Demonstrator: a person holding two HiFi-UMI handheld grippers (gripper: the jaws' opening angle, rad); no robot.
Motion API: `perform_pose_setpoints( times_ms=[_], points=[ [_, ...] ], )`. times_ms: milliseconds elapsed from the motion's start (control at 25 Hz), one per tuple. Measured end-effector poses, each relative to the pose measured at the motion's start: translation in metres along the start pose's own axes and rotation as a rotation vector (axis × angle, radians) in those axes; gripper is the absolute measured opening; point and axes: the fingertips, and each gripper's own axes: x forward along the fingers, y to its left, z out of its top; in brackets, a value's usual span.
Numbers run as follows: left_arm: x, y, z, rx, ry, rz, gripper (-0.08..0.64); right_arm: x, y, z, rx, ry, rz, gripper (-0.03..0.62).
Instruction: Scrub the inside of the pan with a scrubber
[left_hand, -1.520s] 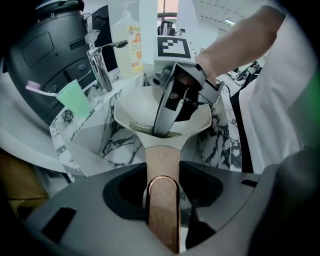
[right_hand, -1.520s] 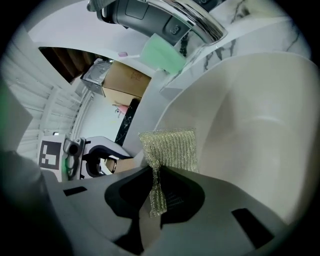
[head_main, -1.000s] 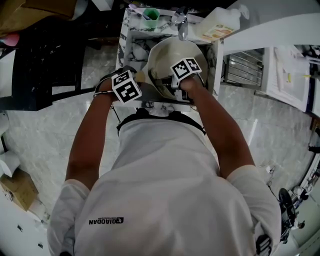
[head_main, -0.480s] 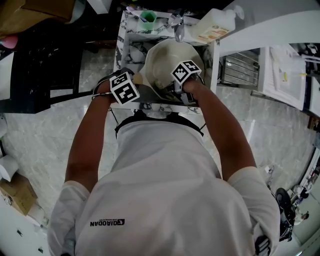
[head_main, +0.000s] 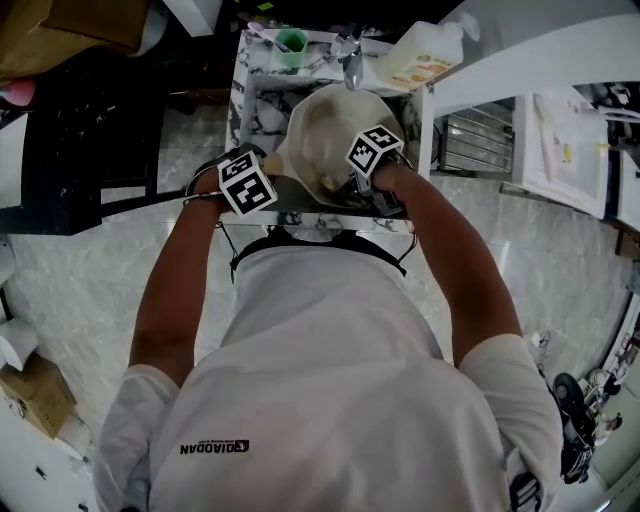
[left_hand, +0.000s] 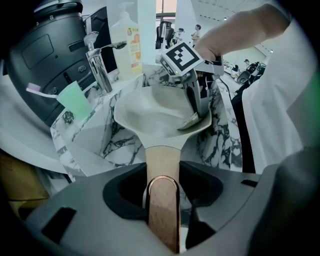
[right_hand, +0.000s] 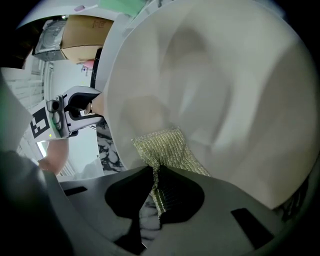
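A cream pan (head_main: 325, 125) is held tilted over the marble sink (head_main: 250, 95). My left gripper (left_hand: 162, 187) is shut on its wooden handle (left_hand: 162, 162), at the pan's left in the head view (head_main: 268, 170). My right gripper (right_hand: 155, 175) is shut on a gold-green mesh scrubber (right_hand: 167, 147), which lies pressed against the pan's inner wall (right_hand: 215, 75). From the left gripper view, the right gripper (left_hand: 195, 112) reaches down into the pan (left_hand: 150, 107) with the scrubber (left_hand: 191, 121) near the right rim. In the head view the right gripper (head_main: 355, 183) is at the pan's near side.
A chrome faucet (left_hand: 97, 65) stands behind the sink, with a soap bottle (left_hand: 127, 42) to its right and a green cup (left_hand: 75, 99) holding a toothbrush to its left. A black appliance (left_hand: 50, 45) is at the far left. A wire rack (head_main: 485, 135) is right of the sink.
The right gripper has slid a little with the scrubber toward the pan's near rim. The left gripper keeps its hold on the handle; the pan has shifted slightly.
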Motion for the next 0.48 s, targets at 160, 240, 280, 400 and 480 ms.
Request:
perform_pose_setpoints(
  times_ms=[160,240,280,400,480],
  points=[
    [-0.0012,0.0031,0.0008,0.006,0.000,0.002,0.206,-0.0042,-0.0044,-0.0021,0.019,-0.010,0.008,0.074],
    [-0.0015,0.0022,0.0009,0.005,-0.001,0.002,0.206,-0.0051,-0.0050,-0.0035,0.027,-0.017,0.019,0.074],
    [-0.0013,0.0021,0.0009,0.005,-0.001,0.003,0.206,-0.0050,-0.0052,-0.0036,0.031,-0.022,0.025,0.074],
    [0.0000,0.0013,0.0012,0.005,0.000,0.003,0.206,-0.0046,-0.0064,-0.0046,0.048,-0.047,0.049,0.074],
    [-0.0003,0.0015,0.0009,0.003,0.001,0.000,0.206,-0.0058,-0.0065,-0.0039,0.059,-0.065,0.064,0.074]
  ],
)
